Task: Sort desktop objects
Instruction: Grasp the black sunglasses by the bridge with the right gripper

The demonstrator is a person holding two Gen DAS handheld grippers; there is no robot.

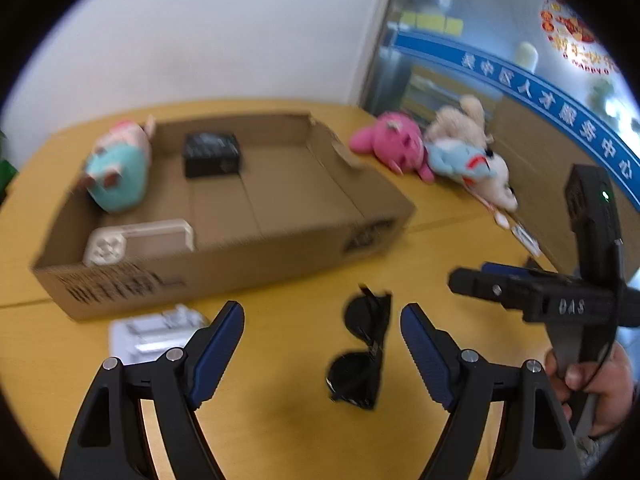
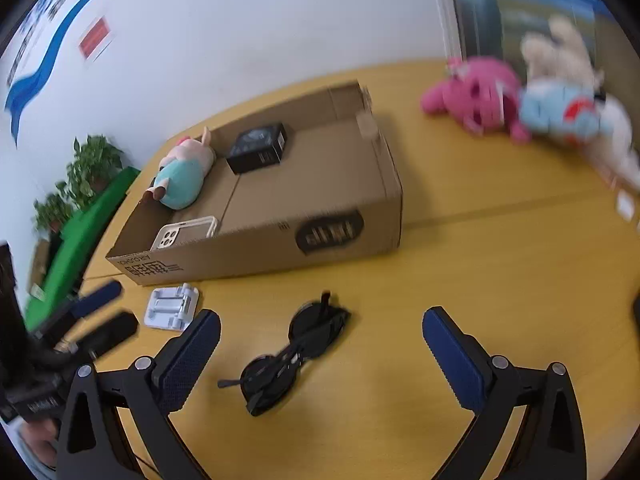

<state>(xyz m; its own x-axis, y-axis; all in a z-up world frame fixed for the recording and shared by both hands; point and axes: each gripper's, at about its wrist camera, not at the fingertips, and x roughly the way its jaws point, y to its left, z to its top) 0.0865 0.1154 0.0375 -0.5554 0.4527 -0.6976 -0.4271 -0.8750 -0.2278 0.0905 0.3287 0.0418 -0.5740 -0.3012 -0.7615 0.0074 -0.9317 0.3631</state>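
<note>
Folded black sunglasses [image 1: 362,354] [image 2: 298,348] lie on the yellow table, in front of both grippers. My left gripper [image 1: 322,320] is open and empty, the sunglasses just inside its right finger. My right gripper [image 2: 322,326] is open and empty, the sunglasses nearer its left finger. A cardboard box [image 1: 248,248] [image 2: 256,246] holds a teal plush [image 1: 118,172] [image 2: 182,176], a black box [image 1: 212,154] [image 2: 258,148] and a white phone case [image 1: 138,242] [image 2: 184,232]. A white phone stand [image 1: 154,332] [image 2: 170,306] lies in front of the box.
A pink plush [image 1: 394,144] [image 2: 476,98], a beige plush [image 1: 460,120] [image 2: 560,52] and a light-blue-and-white plush [image 1: 472,166] [image 2: 568,116] lie at the table's far right. The right gripper [image 1: 556,300] shows in the left view. Green plants [image 2: 80,184] stand at the left.
</note>
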